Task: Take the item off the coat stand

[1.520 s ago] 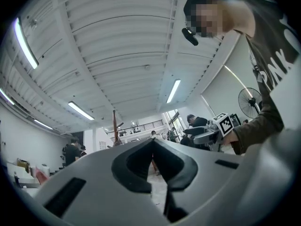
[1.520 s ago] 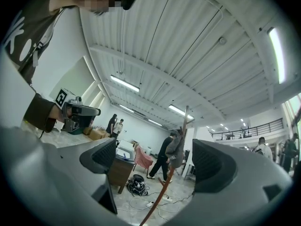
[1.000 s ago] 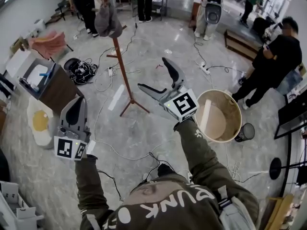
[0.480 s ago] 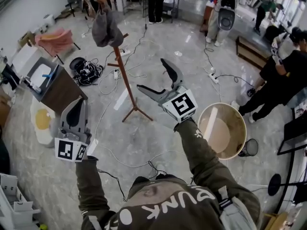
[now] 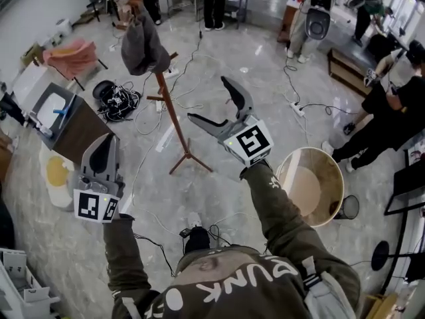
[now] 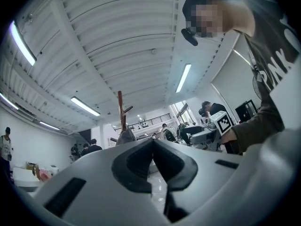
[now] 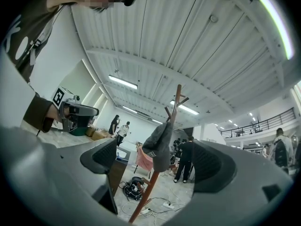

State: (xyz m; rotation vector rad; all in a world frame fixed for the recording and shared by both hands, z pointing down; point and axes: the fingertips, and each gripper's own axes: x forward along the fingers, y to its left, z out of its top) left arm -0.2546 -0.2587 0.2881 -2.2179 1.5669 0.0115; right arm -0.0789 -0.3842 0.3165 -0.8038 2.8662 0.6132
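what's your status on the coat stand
Left gripper shut, empty; right gripper open, aimed at grey cap, short of it. Cap hanging on coat stand, untouched. Cable tangle on floor beside stand.

1. Head view, coat stand [image 5: 171, 115]: the top is cut off by the edge at 12 o'clock. The peg under the hat [image 5: 141, 44] is covered.
2. Right gripper view: the stand's foot is hidden behind the right gripper [image 7: 157, 161] at 6 o'clock.
3. Left gripper view: only the hat's crown clears the left gripper [image 6: 152, 142].
4. Hat label [image 7: 150, 154]: print too small to read.
5. Head view, tub [image 5: 312, 178] at 4 o'clock: near rim covered by the sleeve [image 5: 275, 208].
6. Head view, crate [image 5: 20, 288] at 8 o'clock: cut off by the edge.
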